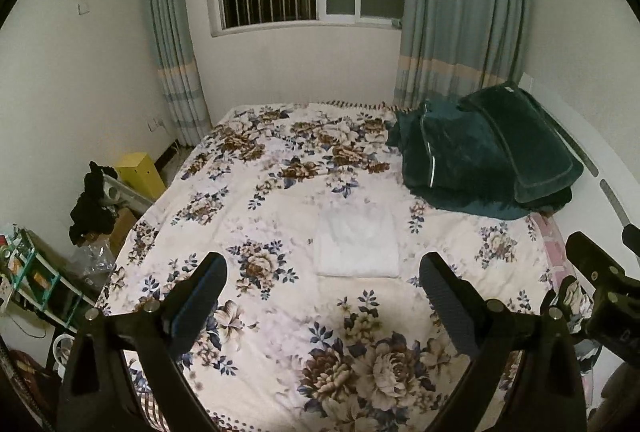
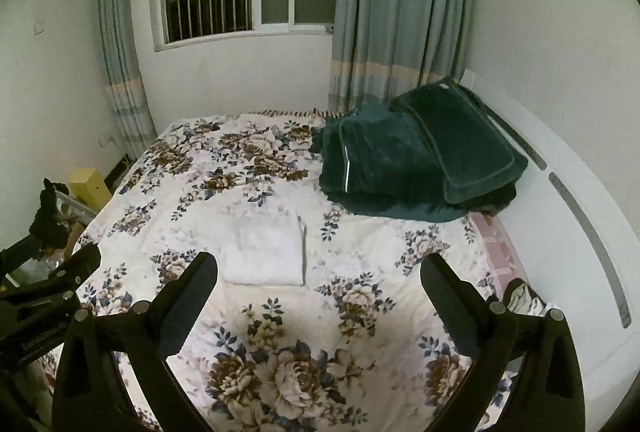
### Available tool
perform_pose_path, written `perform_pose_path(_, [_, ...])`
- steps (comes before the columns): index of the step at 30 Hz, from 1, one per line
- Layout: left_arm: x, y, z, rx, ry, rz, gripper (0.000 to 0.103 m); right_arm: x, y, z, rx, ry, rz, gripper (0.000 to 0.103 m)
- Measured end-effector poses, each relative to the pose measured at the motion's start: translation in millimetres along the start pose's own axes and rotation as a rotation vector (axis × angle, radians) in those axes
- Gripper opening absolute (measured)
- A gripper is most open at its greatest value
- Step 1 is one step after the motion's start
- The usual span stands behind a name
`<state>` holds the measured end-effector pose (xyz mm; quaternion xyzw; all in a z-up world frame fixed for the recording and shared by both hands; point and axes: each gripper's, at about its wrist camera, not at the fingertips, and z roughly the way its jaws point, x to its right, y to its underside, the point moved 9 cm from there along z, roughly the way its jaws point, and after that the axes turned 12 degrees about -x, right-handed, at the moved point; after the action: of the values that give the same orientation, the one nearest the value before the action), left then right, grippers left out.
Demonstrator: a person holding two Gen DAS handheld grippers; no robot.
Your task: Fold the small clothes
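A small white garment (image 1: 356,246) lies folded into a neat rectangle in the middle of the floral bedspread (image 1: 280,168). The right wrist view has the same white garment (image 2: 264,250) left of centre on the bedspread (image 2: 240,160). My left gripper (image 1: 322,274) hangs open above the near part of the bed, short of the garment, nothing between its fingers. My right gripper (image 2: 319,274) is open too, held back from the garment and to its right. Each gripper shows at the edge of the other's view.
A heap of dark green bedding (image 1: 488,152) fills the far right of the bed against a white headboard (image 2: 568,192). Clutter, a yellow box (image 1: 140,172) and black cloth (image 1: 92,204) stand on the floor at left. Window and curtains behind.
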<state>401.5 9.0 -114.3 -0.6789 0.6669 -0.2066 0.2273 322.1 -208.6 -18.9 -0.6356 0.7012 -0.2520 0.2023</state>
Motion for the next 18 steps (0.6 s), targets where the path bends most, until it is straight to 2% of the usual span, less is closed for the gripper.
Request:
perform_pose_path(8, [-1, 5, -19, 0.035, -0.001, -0.011, 0.101, 4, 6, -21, 0.014, 0.000, -0.018, 0.103])
perform_pose_path(18, [2, 6, -25, 0.048, -0.011, -0.009, 0.102, 7, 0, -19, 0.017, -0.025, -0.044, 0.103])
